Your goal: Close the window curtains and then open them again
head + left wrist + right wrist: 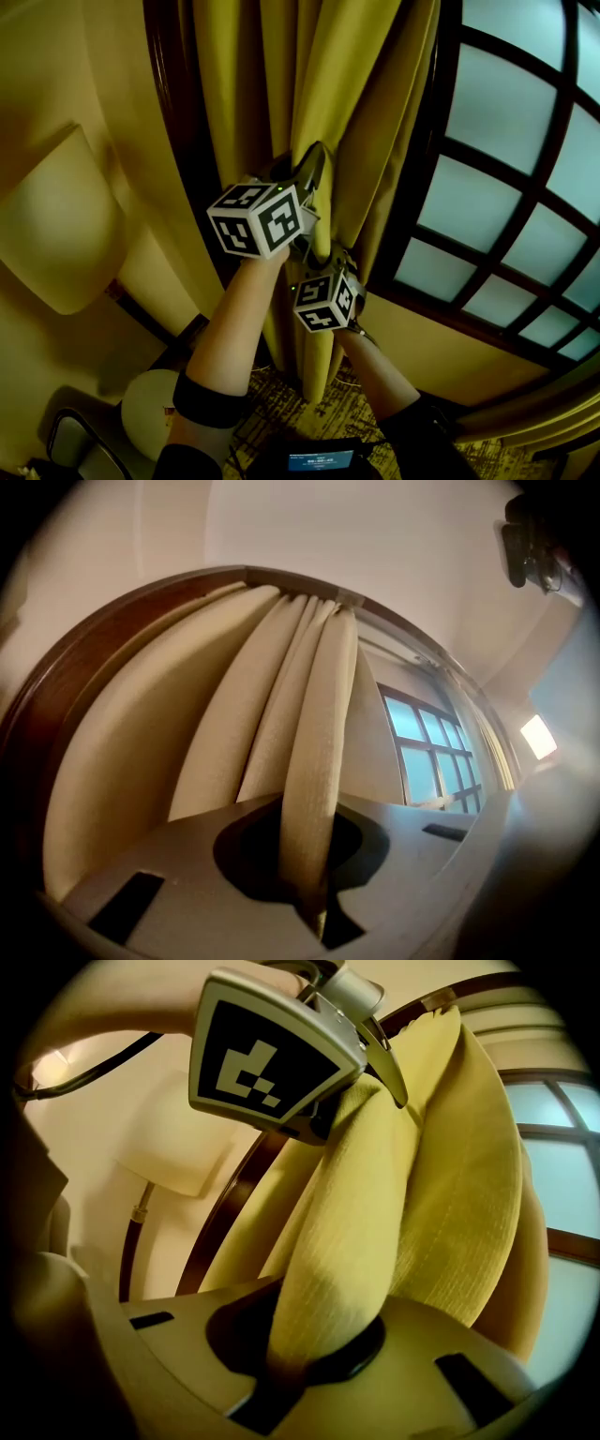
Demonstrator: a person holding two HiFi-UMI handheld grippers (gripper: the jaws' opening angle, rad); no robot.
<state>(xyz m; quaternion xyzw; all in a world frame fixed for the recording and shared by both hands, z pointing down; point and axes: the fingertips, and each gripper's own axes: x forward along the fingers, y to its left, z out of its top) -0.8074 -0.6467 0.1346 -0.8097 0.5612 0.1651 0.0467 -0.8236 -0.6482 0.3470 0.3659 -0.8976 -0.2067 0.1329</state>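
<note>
Both claws are clamped on the curtain (pixel 347 84) right now. Our left claw (pixel 313 161) is pinched shut on one narrow fold, and the right claw (pixel 281 1372) is squeezed on a fatter fold just below it, so they're stacked one over the other. The folds run straight up and down through both claws. The window (pixel 506 141) sits off to the right of both, with the right claw maybe a touch nearer, and the glass there is uncovered. The curtain hangs bunched against the dark wooden frame (pixel 178 112) at the window's left side. So any closing pull looks like it'd have to go sideways to the right, across the panes. The fabric is thick, mustard yellow, finely ribbed, and hangs in soft, rounded pleats.
</note>
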